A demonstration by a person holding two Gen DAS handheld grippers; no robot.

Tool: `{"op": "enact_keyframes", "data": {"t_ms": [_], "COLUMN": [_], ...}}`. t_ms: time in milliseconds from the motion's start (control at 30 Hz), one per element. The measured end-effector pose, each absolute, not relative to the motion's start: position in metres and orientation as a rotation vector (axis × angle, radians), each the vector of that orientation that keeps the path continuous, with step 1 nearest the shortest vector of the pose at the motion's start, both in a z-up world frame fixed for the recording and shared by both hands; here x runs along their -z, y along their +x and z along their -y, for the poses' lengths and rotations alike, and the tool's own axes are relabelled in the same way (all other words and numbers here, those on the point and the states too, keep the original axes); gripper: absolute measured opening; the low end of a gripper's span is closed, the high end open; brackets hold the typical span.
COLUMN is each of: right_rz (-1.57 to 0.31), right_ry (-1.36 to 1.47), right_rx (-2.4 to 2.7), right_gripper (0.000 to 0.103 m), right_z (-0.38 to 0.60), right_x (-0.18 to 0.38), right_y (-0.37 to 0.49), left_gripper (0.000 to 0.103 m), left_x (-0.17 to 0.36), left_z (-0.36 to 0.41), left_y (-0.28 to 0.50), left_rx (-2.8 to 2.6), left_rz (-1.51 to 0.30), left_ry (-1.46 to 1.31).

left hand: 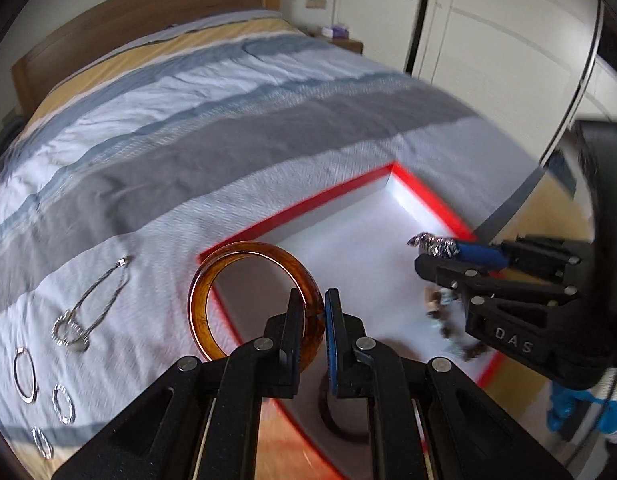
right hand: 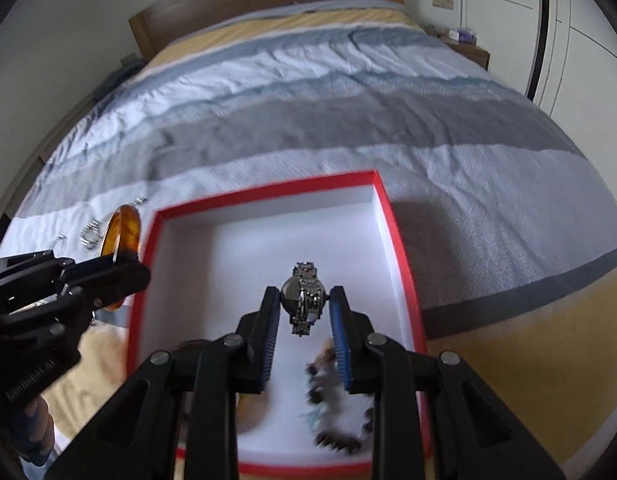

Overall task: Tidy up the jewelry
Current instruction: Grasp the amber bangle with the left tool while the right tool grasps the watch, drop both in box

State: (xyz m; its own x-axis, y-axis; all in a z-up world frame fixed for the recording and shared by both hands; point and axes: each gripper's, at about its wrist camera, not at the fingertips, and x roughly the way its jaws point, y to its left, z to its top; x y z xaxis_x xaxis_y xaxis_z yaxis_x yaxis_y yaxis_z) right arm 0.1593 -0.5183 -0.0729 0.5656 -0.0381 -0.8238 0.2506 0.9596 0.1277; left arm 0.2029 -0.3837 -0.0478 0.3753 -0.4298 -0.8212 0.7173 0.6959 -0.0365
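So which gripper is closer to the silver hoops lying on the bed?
Left. The left gripper, holding the amber bangle, is just beside the silver hoops. The right gripper, holding the watch, is over the red box, farther away.

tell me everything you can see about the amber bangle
The amber bangle is a thick, glossy, translucent ring, orange-brown with darker mottling, resin or plastic by its look. It is whole and stands on edge in the air, its rim pinched between the closed fingers of the left gripper, which alone touches it. It hangs over the near left edge of the red-rimmed box, above the bedspread. In the right wrist view it shows nearly edge-on.
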Motion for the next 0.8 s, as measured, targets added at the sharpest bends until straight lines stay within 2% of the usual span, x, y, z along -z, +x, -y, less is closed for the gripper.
{"op": "enact_keyframes", "data": {"t_ms": [167,367,600,633,667,800], "right_rz": [-1.008,-1.005,-1.018,-1.023,-1.029,-1.037], "right_ry": [0.194,0.089,0.002,0.007,0.010,0.007], "right_rx": [0.193,0.189,0.197,0.196,0.198,0.204], "right_gripper": [0.024,0.024,0.026,0.026,0.026,0.026], "right_z": [0.519,0.511,0.506,0.507,0.509,0.509], "right_x": [0.102,0.108,0.107,0.106,0.104,0.095], "right_y": [0.171,0.178,0.179,0.177,0.176,0.165], "left_gripper": [0.012,0.013,0.013,0.016,0.030,0.040], "left_x": [0.083,0.107,0.109,0.108,0.107,0.095], "left_z": [0.393,0.399,0.393,0.393,0.390,0.384], "left_y": [0.212,0.213,0.215,0.214,0.215,0.214], "left_rx": [0.739,0.776,0.791,0.790,0.777,0.786], "left_rz": [-0.934,-0.948,-0.930,-0.928,-0.927,-0.921], "left_ry": [0.426,0.435,0.414,0.415,0.408,0.348]}}
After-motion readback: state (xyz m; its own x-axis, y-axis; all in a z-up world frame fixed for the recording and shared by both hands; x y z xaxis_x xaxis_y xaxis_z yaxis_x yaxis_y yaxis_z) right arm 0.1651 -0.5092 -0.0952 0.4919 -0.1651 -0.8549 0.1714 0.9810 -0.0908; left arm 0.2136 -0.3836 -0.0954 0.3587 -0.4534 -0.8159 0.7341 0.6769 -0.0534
